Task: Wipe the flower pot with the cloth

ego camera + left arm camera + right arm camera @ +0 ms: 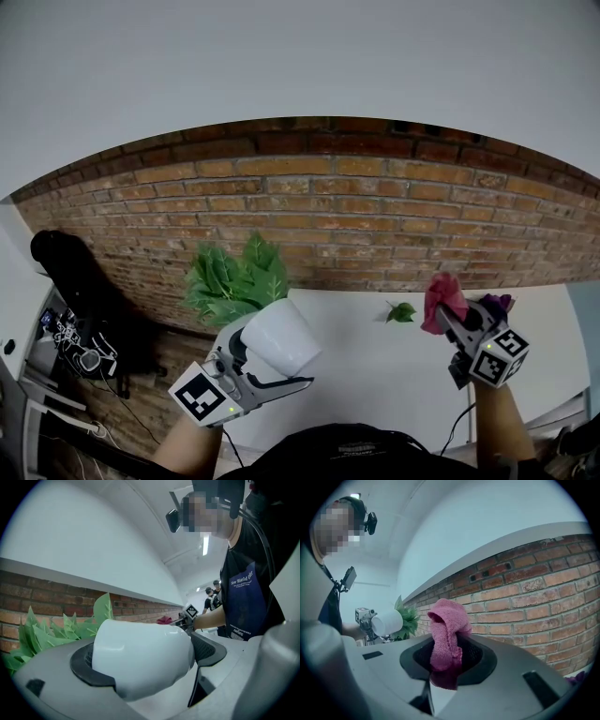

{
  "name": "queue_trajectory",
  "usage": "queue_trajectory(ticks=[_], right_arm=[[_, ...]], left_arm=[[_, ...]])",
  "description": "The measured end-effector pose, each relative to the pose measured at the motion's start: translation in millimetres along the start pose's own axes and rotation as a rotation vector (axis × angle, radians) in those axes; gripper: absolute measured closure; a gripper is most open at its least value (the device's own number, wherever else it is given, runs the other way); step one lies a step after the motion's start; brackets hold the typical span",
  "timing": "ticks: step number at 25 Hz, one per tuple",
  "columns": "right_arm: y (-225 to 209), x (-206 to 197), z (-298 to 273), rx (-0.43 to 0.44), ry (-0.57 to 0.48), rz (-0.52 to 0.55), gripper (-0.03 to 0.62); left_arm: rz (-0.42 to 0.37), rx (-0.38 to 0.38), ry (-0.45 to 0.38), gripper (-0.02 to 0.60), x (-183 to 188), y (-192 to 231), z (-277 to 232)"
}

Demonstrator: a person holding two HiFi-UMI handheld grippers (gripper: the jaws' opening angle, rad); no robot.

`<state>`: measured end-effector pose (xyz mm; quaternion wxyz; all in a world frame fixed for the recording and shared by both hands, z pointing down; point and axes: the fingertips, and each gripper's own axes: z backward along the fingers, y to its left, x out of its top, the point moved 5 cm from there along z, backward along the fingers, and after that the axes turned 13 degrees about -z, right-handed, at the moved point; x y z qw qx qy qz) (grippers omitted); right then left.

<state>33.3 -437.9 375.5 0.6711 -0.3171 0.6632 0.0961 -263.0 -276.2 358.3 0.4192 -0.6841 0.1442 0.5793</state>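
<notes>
A white flower pot with green leaves is held up off the table, tilted, in my left gripper, whose jaws are shut on it. In the left gripper view the white flower pot fills the space between the black pads. My right gripper is shut on a pink cloth, held up at the right, well apart from the pot. The pink cloth bunches upward out of the jaws in the right gripper view, where the white flower pot shows far off at the left.
A white table lies below both grippers, with a loose green leaf on it. A red brick wall runs behind. At the left stand a black bag and a tangle of cables.
</notes>
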Motion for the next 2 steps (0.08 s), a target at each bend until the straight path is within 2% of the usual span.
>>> queue_trajectory(ticks=[2], right_arm=[[-0.1, 0.5, 1.3, 0.000, 0.000, 0.000, 0.513]], left_arm=[[-0.001, -0.001, -0.002, 0.062, 1.8, -0.9, -0.6]])
